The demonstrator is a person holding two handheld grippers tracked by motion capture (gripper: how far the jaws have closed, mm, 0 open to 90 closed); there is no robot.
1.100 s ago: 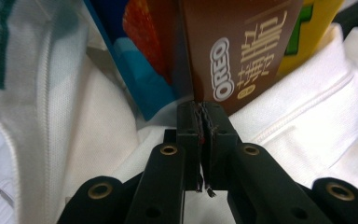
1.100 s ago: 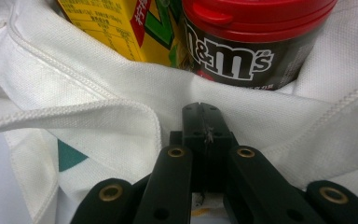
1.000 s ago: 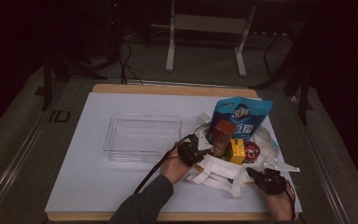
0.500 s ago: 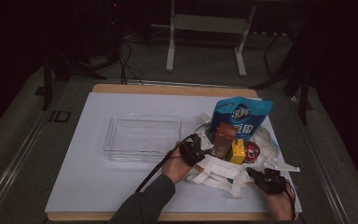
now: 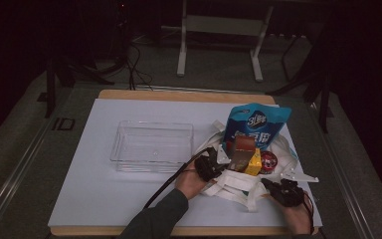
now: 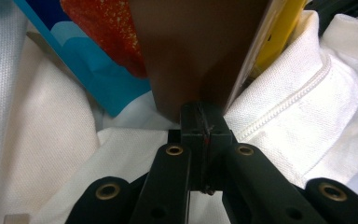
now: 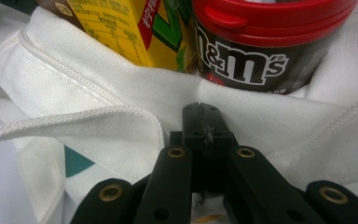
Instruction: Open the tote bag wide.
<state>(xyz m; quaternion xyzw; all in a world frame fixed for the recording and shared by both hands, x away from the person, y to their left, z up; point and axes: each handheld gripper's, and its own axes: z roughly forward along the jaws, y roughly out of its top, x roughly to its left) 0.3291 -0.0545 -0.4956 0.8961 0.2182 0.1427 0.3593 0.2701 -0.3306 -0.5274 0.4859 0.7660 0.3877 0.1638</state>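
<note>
Looking down from the high view, a white sheet (image 5: 129, 199) covers a wooden table (image 5: 179, 94) that stands on a grey floor in a dark room, with a pale metal stand (image 5: 221, 25) and loose cables at the far side. On the sheet, a clear plastic tray (image 5: 151, 146) sits left of centre, and a white cloth bag (image 5: 238, 181) lies at the near right with a blue snack pouch (image 5: 257, 127), a brown packet (image 5: 242, 152), a yellow carton (image 5: 253, 163) and a red-lidded candy jar (image 5: 268, 160) showing at its mouth. The left gripper (image 5: 213, 163) rests at the bag's left edge, just beside the brown packet; the right gripper (image 5: 284, 191) rests at the bag's near right edge, each held in a hand entering from the near side. Left gripper view: the jaws stand together, their tips touching the lower edge of the brown packet (image 6: 200, 51), with white cloth (image 6: 298, 112) to either side, blue pouch (image 6: 98, 70) on the left and yellow carton (image 6: 279, 28) on the right; whether cloth or packet is pinched between them cannot be told. Right gripper view: the jaws are together against the bag's hem (image 7: 121, 98), with the yellow carton (image 7: 135, 28) and the candy jar (image 7: 261, 42) just beyond; whether they pinch the cloth cannot be told.
</note>
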